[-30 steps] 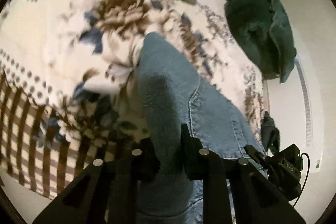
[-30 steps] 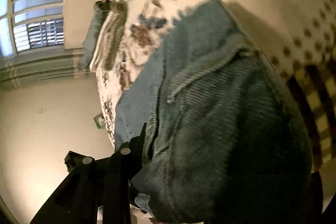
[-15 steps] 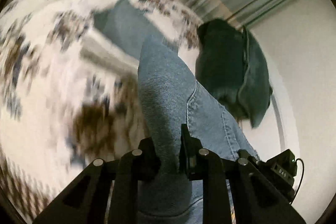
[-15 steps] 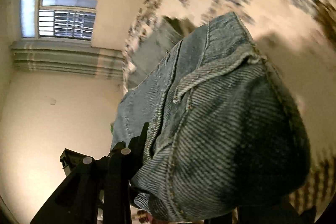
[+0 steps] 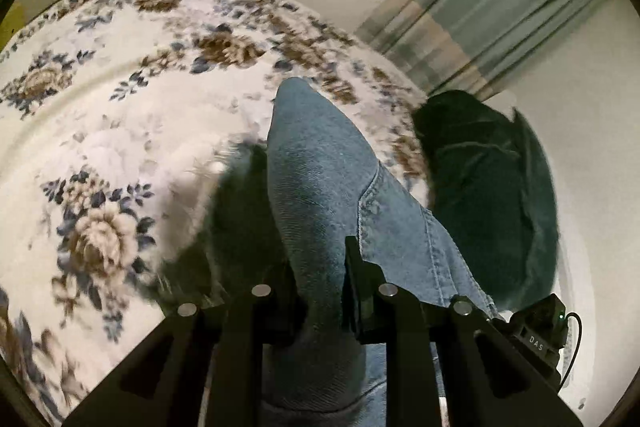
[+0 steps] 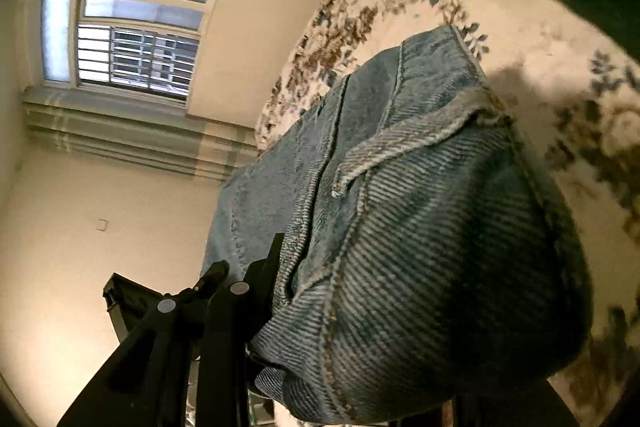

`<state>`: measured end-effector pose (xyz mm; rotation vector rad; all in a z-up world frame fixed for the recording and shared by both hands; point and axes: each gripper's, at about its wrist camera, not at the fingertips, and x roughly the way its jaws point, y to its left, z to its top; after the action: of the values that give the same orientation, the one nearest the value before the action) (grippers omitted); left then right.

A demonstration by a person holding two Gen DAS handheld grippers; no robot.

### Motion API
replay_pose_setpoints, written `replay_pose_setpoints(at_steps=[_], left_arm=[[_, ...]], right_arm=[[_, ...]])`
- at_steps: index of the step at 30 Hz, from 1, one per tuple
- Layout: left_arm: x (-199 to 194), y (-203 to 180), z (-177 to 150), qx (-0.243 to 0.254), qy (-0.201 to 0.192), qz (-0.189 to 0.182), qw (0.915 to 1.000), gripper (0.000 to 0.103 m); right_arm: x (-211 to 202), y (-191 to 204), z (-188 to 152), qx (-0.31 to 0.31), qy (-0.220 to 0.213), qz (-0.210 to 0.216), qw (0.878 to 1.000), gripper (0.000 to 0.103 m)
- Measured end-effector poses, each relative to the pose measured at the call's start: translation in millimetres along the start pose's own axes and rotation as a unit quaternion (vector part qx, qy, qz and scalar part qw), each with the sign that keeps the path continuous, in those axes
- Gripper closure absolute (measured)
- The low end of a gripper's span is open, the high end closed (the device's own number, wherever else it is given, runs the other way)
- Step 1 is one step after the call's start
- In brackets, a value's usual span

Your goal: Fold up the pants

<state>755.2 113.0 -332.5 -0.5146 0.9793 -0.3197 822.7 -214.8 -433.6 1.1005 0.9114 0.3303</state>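
Between my left gripper's (image 5: 320, 291) two black fingers (image 5: 362, 291) I am pinching a thick fold of the light-blue denim pants (image 5: 320, 187), and the jaws are pressing in on the cloth from both sides. Above the floral bedspread (image 5: 120, 115), white with brown and blue roses, the denim is rising away from me in a narrowing ridge, its stitched seam running down toward my right finger. Just beside the pants on the right, a dark green bundled garment (image 5: 488, 195) is lying at the bedspread's edge, against the pale wall. Striped grey-green curtains (image 5: 492, 11) are hanging behind it.

My right gripper (image 6: 288, 291) is showing only one black finger (image 6: 240, 307) at the lower left; it is pressing against the pants (image 6: 420, 227) at a seam, and bunched denim is hiding the other finger, so I cannot tell how those jaws are standing. The cloth is bulging large across this view, a frayed hem edge crossing it, with the bedspread (image 6: 540, 75) behind and a barred window (image 6: 132, 23) on the left.
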Motion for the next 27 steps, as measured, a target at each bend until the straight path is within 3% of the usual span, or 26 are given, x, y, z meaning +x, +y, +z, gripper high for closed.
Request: replay_pose_setpoints(at_steps=[3,7,8,13,14,15,18,20,22,23,25,27], left_arm=[[27.8,30.9,0.4,-0.007,0.022,0.019,0.9996,0.087],[40.2,53.9,-11.4,-0.007,0.038,0.037,0.9986,0.083],[39.7,56.7,-13.9,-0.009,0.042,0.037,0.9984,0.082],[28.8,49.5,-18.8,-0.007,0.051,0.055,0.9971,0.079],[25.5,45.0,-19.8,-0.002,0.052,0.066,0.9965,0.079],[21.5,39.5,-20.8,0.006,0.05,0.08,0.9955,0.079],[9.8,26.1,-23.4,0.03,0.038,0.125,0.9909,0.08],[-0.5,12.4,-28.2,0.057,0.029,0.152,0.9863,0.076],[-9.7,-4.5,-33.9,0.085,0.029,0.186,0.9785,0.055],[-15.0,-12.1,-37.3,0.096,0.024,0.193,0.9762,0.05],[-29.0,-29.9,-46.1,0.118,0.016,0.212,0.9701,0.022],[-42.5,-44.0,-52.6,0.132,0.007,0.231,0.9639,0.017]], right_arm=[[47.2,-22.7,12.9,0.003,0.012,-0.016,1.0,0.07],[69.4,-50.6,8.8,-0.003,0.04,-0.049,0.998,0.066],[70.1,-58.8,5.6,-0.002,0.05,-0.062,0.997,0.059],[55.5,-66.1,1.2,0.002,0.079,-0.108,0.991,0.049],[49.7,-62.2,-1.1,-0.01,0.079,-0.128,0.989,0.046],[45.6,-58.8,-1.7,-0.019,0.078,-0.145,0.986,0.036],[29.9,-48.2,-1.9,-0.035,0.066,-0.194,0.978,0.033],[16.8,-34.9,-6.2,-0.059,0.053,-0.238,0.968,0.02],[3.0,-14.9,-15.0,-0.108,0.036,-0.285,0.952,0.007],[-1.5,-6.0,-19.8,-0.12,0.032,-0.3,0.946,0.002],[-12.8,13.8,-30.3,-0.151,0.017,-0.328,0.932,0.001],[-26.7,37.6,-42.3,-0.187,-0.004,-0.362,0.913,0.001]])
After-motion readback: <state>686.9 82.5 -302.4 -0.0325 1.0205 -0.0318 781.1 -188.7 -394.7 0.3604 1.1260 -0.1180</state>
